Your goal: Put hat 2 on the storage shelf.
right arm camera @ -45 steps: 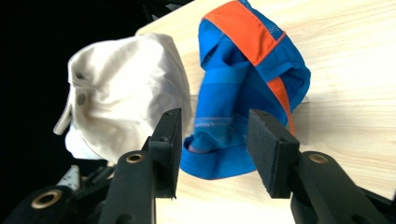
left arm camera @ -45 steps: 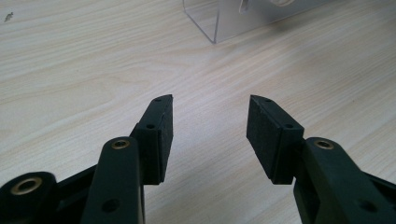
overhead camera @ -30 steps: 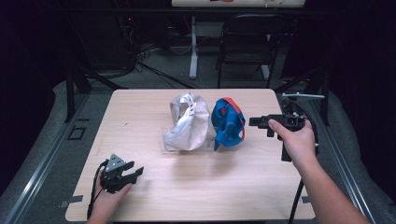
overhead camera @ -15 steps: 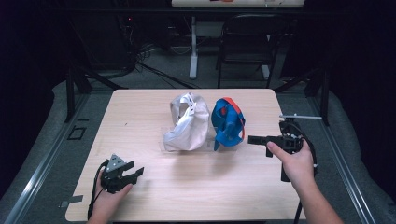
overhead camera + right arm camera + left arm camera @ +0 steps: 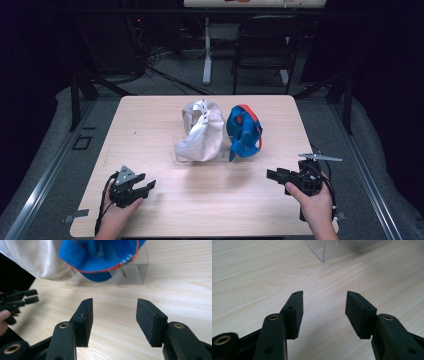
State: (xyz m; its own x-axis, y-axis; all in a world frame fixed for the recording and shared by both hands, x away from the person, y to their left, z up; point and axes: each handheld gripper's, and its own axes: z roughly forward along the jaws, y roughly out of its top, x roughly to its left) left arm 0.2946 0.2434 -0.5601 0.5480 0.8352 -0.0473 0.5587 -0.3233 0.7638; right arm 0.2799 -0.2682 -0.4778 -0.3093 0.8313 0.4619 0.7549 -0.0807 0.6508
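Nothing is held: the left gripper (image 5: 146, 187) and right gripper (image 5: 272, 175) are spread wide and empty. The white cap (image 5: 201, 131) and blue cap (image 5: 244, 130) are placed at 12 o'clock on a clear stand (image 5: 133, 272); apparently, all handling is left.

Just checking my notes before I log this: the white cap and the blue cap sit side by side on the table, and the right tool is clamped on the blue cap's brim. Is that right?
Not quite. The right tool is open and holds nothing, well short of the blue cap, as the right gripper view shows. The white cap and blue cap do sit side by side on the table.
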